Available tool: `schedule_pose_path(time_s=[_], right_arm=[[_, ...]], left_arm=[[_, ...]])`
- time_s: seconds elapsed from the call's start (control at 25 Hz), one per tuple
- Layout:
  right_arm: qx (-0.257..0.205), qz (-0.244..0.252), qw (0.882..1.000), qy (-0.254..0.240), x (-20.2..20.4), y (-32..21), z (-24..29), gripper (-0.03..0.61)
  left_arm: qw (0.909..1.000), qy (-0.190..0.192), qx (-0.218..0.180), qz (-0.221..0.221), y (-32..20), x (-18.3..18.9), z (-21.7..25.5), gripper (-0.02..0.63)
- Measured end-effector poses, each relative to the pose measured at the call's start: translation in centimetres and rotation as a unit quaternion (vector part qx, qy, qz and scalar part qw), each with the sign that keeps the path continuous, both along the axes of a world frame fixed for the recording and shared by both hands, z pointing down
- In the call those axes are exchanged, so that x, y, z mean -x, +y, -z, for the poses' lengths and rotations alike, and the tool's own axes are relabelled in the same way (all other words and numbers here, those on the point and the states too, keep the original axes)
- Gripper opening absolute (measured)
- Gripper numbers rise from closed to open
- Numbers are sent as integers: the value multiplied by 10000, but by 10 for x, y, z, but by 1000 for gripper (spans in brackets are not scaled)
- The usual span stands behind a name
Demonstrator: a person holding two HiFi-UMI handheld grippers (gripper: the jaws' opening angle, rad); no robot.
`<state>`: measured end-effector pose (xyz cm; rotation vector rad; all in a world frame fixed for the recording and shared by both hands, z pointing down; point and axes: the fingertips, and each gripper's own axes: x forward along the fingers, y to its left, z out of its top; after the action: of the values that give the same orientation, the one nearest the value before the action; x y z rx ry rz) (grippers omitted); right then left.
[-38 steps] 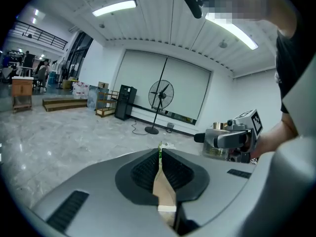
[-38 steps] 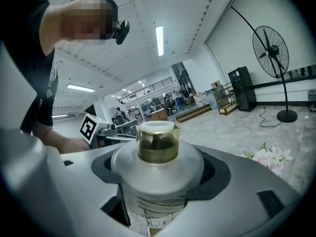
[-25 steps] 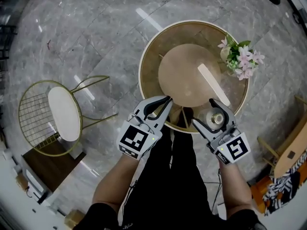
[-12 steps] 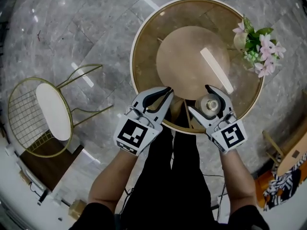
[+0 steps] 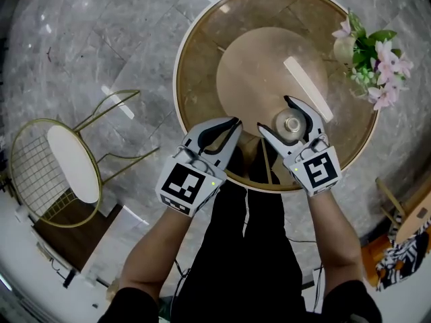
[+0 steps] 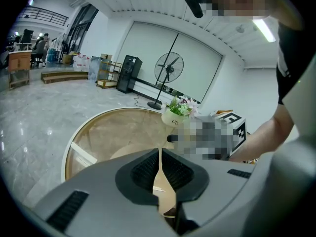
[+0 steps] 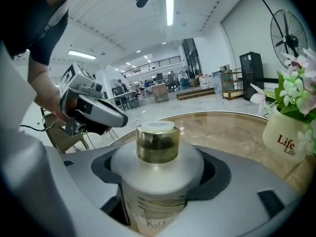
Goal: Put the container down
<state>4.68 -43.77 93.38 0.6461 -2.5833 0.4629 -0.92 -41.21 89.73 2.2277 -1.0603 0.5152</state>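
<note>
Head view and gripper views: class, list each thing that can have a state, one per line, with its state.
Left tongs: shut, holding nothing.
Right tongs: shut on the container.
Container: upright, cap on, gripped over the table; contact with it cannot be told.
Flowerpot: upright near the table's rim.
Chair: upright on the floor.
</note>
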Motion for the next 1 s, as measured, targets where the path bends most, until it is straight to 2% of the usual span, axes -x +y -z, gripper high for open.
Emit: schedule_pose_path(time_s=[0.24, 0.52, 1.0], right_arm=[[-227, 139, 9996, 5, 10, -13, -10, 351], [-305, 83, 9995, 61, 13, -17, -21, 353], [-428, -174, 9989, -57, 13, -3, -13, 387]], left_arm=[[10000, -49, -8, 28, -11, 3, -5, 33], [10000, -52, -46, 22, -12, 5, -7, 33], [10000, -44, 3, -73, 14, 13, -10, 34]])
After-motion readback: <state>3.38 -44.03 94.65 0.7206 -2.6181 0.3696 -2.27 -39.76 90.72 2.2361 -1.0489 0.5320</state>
